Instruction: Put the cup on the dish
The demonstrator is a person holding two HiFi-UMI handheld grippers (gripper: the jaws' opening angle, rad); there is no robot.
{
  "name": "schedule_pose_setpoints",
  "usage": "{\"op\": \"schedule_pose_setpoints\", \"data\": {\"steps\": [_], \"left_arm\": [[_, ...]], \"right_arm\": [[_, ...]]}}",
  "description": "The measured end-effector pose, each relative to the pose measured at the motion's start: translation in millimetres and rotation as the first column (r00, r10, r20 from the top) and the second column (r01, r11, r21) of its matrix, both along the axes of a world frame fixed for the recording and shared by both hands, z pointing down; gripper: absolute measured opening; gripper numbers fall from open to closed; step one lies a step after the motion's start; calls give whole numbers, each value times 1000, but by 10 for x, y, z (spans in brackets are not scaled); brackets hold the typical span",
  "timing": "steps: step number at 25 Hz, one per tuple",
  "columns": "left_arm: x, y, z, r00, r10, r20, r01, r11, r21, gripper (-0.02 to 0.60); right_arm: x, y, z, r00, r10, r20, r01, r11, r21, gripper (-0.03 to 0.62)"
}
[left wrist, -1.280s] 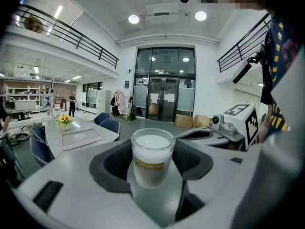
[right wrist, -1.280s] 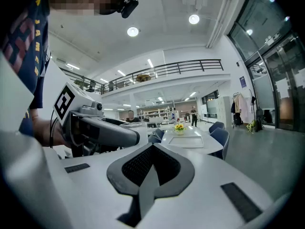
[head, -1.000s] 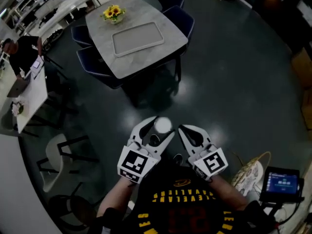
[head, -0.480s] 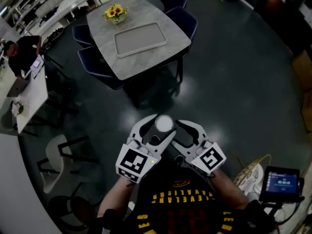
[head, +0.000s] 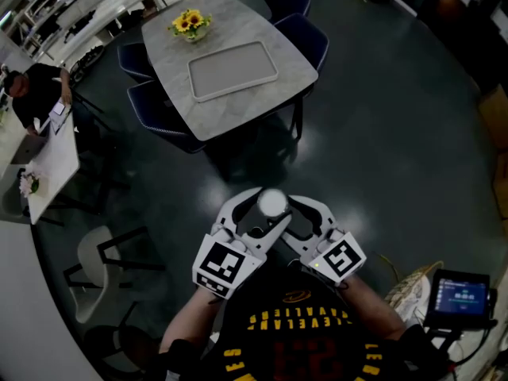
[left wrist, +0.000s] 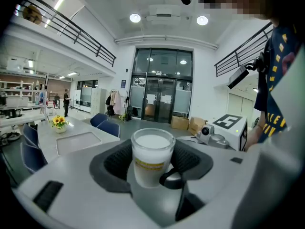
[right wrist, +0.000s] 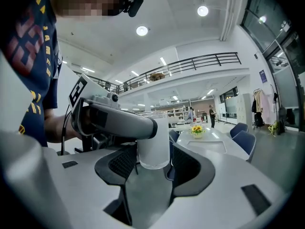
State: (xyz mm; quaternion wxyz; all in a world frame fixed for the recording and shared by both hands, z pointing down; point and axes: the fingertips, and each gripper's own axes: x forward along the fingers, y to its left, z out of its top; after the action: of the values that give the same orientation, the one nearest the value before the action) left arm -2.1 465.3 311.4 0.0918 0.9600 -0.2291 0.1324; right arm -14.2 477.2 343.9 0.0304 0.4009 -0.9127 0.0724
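Observation:
A frosted white cup (head: 272,203) is held upright above the dark floor, with my left gripper (head: 264,208) shut on it. From the left gripper view the cup (left wrist: 152,151) stands between the dark pads (left wrist: 112,163). My right gripper (head: 288,215) has just opened its jaws and now straddles the same cup (right wrist: 155,147) from the other side. Its pads (right wrist: 188,166) stand beside the cup without visibly pressing on it. The left gripper's finger (right wrist: 124,123) crosses in front of the cup. A rectangular grey tray (head: 232,70) lies on the far table (head: 262,42).
Yellow flowers (head: 189,24) stand at the table's far end, and dark blue chairs (head: 305,42) surround it. A person sits at a white desk (head: 48,161) on the left. A chair (head: 95,264) stands at the lower left, a tablet (head: 459,298) and a bag (head: 409,292) at the lower right.
My right gripper was shut and apart from the cup; it opened and moved left until its jaws straddle the cup. The left gripper kept hold of the cup and drifted slightly forward.

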Motion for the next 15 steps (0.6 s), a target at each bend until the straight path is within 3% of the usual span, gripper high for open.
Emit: {"op": "schedule_pose_setpoints", "data": {"steps": [15], "left_arm": [[-317,-856,68,1000,25,-8,-25,1000,15,265]], "right_arm": [[-344,-880,66,1000,23,-12,-23,1000,4,217]]}}
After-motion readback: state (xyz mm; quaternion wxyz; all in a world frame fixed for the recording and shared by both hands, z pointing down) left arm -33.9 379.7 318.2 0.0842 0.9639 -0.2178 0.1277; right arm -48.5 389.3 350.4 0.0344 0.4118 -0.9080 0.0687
